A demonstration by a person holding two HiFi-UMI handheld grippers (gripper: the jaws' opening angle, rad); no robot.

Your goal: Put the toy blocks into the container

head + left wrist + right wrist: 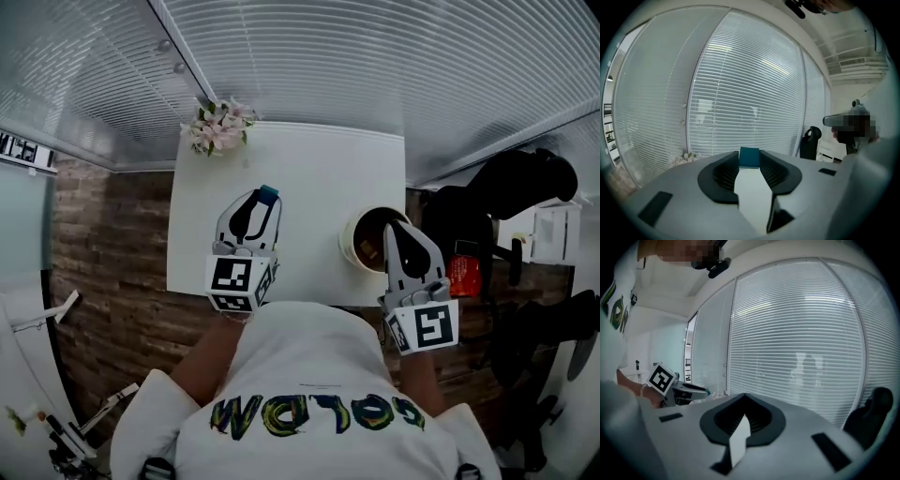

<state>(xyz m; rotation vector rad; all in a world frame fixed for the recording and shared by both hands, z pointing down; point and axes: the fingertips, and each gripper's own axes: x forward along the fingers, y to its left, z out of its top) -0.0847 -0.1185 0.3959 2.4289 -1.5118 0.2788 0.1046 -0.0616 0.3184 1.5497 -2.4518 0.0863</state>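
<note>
Left gripper view: a teal toy block (749,157) is seen clamped between the tips of the left gripper (750,164), set against window blinds (750,89). Its place is given only by the head view: it is held above the white table (309,169), well apart from the round cream container (348,246) near the table's right front edge. The container's near rim is partly covered by the right gripper (400,232). In the right gripper view, those jaws are recorded clenched together and empty. A flower bunch (218,127) is noted at the table's far left corner.
</note>
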